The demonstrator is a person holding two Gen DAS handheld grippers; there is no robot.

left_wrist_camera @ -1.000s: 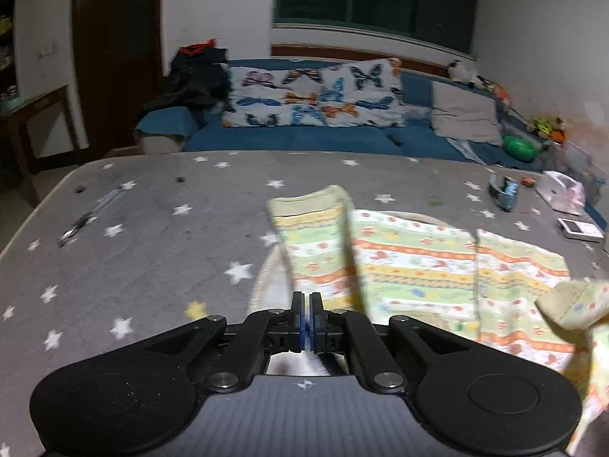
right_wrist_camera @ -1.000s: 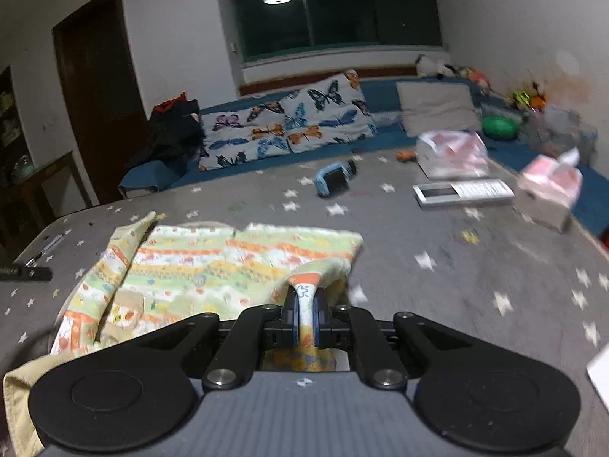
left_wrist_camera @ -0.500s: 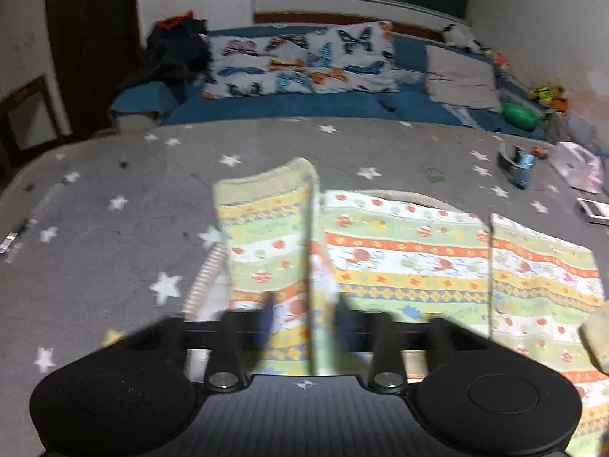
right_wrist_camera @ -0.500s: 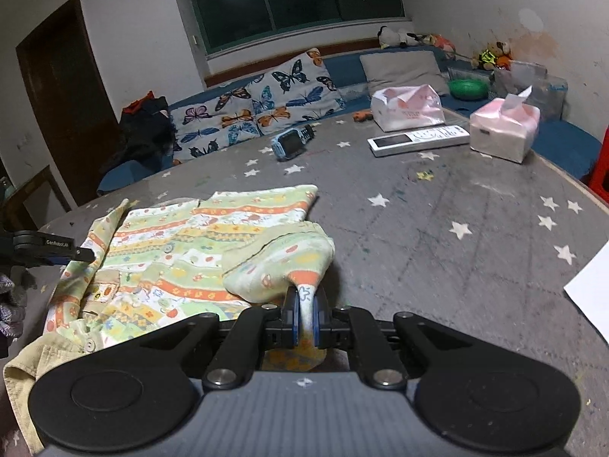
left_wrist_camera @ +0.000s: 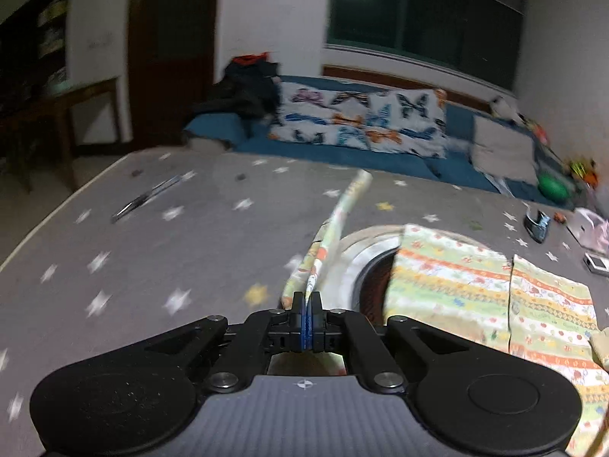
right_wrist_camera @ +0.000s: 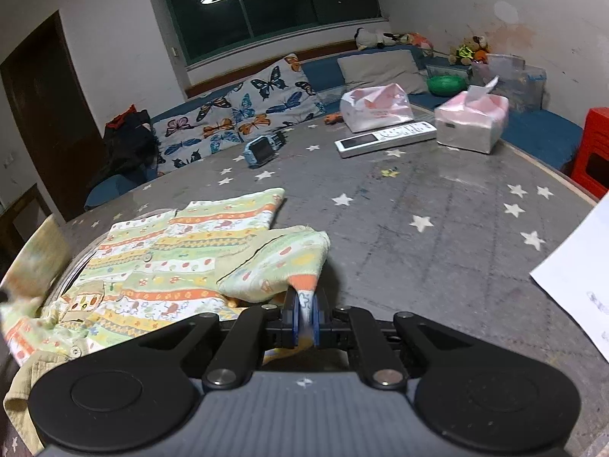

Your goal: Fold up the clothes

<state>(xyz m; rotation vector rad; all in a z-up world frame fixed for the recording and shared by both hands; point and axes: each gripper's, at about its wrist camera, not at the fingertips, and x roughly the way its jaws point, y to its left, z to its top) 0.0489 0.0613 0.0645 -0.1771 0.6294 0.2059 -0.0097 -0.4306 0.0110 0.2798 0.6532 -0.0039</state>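
Shirt sleeves apparently pinched by both tools.

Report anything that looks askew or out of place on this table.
The striped shirt lies crooked and bunched, one sleeve pulled up edge-on by the left gripper. Beneath it shows a round metal-rimmed opening in the table.

Left of my left claw the surface lies open; a pen sits far ahead-left.
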